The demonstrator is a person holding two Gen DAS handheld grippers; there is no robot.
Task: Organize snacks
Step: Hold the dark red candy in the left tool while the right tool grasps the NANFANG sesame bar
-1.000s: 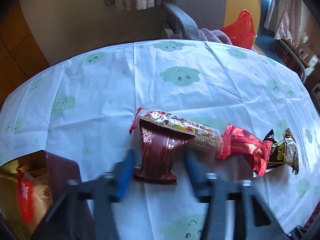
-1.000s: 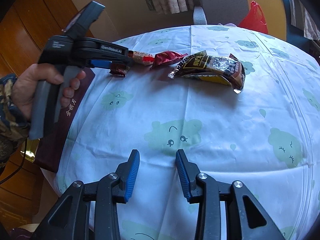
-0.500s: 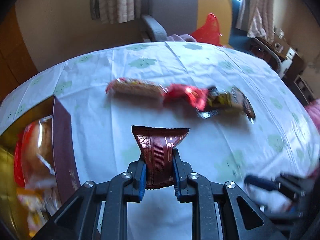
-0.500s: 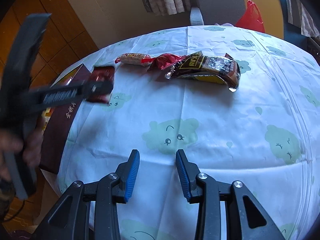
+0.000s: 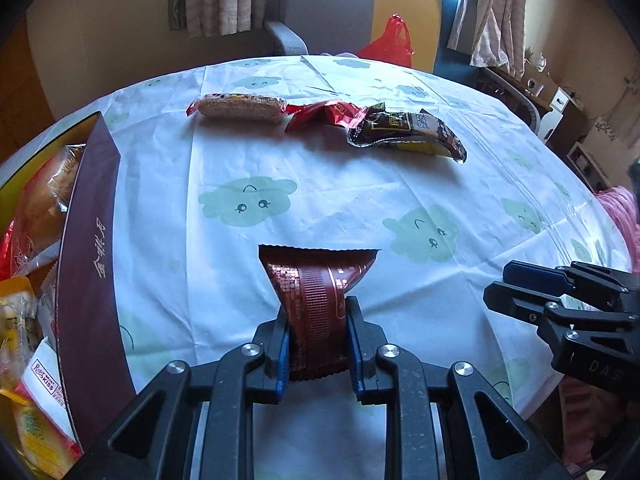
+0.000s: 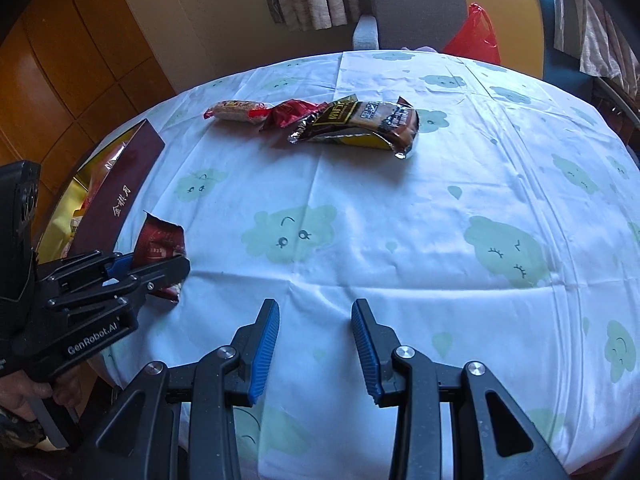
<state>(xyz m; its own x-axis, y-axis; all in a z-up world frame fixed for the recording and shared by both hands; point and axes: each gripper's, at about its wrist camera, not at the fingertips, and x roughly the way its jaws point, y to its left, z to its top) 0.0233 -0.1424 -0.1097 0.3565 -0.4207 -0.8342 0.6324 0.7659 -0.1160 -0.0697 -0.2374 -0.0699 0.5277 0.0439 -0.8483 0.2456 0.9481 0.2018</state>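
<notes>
The left gripper (image 5: 318, 344) clamped a dark red snack packet (image 5: 316, 292) between its blue pads (image 5: 283, 354), held above the cloud-print tablecloth (image 5: 400, 184) just beside the maroon box (image 5: 90, 264). The right gripper (image 6: 314, 344) hung empty, fingers apart. To finish well, the packet likely needed carrying over the box wall and releasing low among the snacks inside. Three packets lay in a row far across: a grain bar (image 5: 238, 107), a red wrapper (image 5: 322, 115), a black-and-gold packet (image 5: 408, 130). One box, two grippers.
</notes>
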